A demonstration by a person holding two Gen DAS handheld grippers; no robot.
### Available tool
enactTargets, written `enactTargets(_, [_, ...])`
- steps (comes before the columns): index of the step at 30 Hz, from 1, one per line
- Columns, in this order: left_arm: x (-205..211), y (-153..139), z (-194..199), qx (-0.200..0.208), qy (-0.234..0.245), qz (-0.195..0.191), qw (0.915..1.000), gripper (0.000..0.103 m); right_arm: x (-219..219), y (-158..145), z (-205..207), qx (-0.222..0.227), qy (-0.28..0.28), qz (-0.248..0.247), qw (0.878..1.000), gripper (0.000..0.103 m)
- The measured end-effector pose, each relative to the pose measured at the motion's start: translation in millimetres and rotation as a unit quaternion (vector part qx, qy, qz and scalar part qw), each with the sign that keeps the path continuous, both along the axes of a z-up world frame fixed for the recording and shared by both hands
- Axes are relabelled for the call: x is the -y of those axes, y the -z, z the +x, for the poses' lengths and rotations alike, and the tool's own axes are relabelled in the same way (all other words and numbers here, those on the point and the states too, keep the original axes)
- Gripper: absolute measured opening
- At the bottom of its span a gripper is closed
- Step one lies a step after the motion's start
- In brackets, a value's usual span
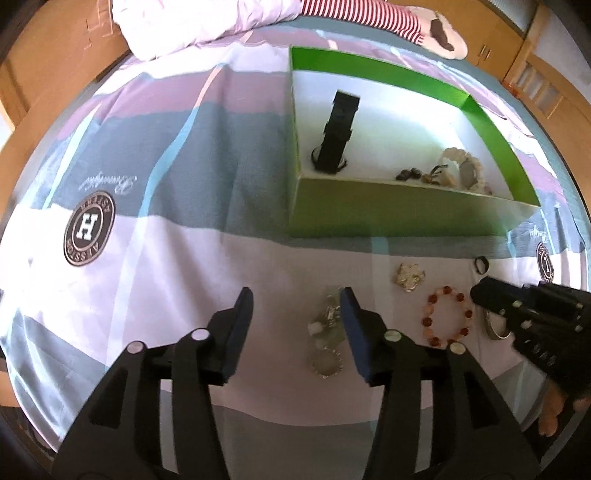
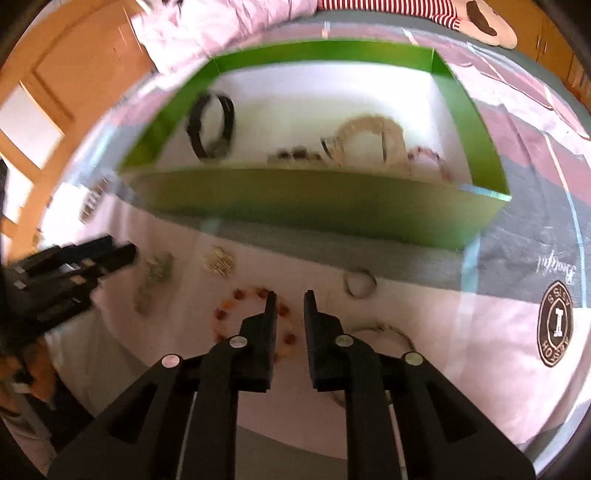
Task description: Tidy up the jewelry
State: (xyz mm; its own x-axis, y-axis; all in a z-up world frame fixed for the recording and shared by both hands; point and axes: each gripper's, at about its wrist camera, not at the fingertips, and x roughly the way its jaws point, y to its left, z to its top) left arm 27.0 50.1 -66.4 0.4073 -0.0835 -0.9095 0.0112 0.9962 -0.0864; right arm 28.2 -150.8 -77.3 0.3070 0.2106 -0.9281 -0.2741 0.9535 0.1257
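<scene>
On the striped bedsheet stands a green box [image 1: 406, 210] that holds a black watch [image 1: 338, 133] and a white bracelet [image 1: 461, 166]. My left gripper [image 1: 295, 295] is open above the sheet. A pale green bracelet [image 1: 327, 332] lies beneath it near the right finger, untouched. To its right lie a silver ornament [image 1: 410, 277], an amber bead bracelet [image 1: 447, 317] and a silver bangle [image 1: 496, 328]. My right gripper [image 2: 290, 297] hovers over the amber bracelet [image 2: 229, 314], jaws nearly together with nothing between them. A small ring [image 2: 360, 282] lies just beyond it.
A pink duvet [image 1: 192, 26] and a striped plush toy [image 1: 369, 14] lie at the bed's far end. Wooden cupboards [image 1: 535, 74] stand beyond the bed. A hand [image 1: 554, 406] holds the right gripper at the lower right.
</scene>
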Motion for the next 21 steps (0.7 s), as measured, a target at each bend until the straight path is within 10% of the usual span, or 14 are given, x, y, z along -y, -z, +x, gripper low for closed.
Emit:
enactTargets(11, [33, 29, -1, -0.033, 0.063, 0.047, 0.9963, 0.064, -18, 10, -7, 0.037, -0.037, -0.070, 0.996, 0.032])
enactTargets(15, [34, 25, -1, -0.021, 0.067, 0.044, 0.9966, 0.029, -20, 4, -5, 0.057, -0.032, -0.077, 0.995, 0.032])
enactTargets(21, [32, 25, 2, -0.020, 0.061, 0.041, 0.9971, 0.022, -22, 13, -5, 0.055, -0.050, -0.096, 0.993, 0.033])
